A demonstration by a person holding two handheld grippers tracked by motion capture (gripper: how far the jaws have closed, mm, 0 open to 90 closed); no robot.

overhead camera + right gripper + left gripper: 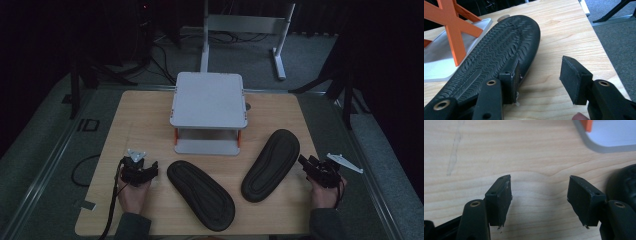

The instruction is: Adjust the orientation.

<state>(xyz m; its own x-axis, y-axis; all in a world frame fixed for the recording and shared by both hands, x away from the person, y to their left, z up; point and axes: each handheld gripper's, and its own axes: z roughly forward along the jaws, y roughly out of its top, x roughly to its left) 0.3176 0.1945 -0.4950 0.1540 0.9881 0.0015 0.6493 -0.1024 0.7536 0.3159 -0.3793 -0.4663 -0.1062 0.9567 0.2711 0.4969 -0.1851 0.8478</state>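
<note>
Two black slippers lie sole-up on the wooden table (140,115). The left slipper (200,194) lies near the front edge, and the right slipper (271,164) slants toward the right. My left gripper (144,167) rests on the table left of the left slipper, jaws open over bare wood (540,192); that slipper's rim (624,185) shows just beyond its right jaw. My right gripper (310,165) sits by the right slipper's outer edge. It stands open (540,72), its left jaw against the ribbed sole (494,52), with only table between the jaws.
A grey two-level stand (209,100) with orange struts (456,30) occupies the table's back middle; its lower plate (609,135) lies ahead of the left gripper. Grey carpet (619,37) borders the table's right edge. A metal frame (250,25) stands behind.
</note>
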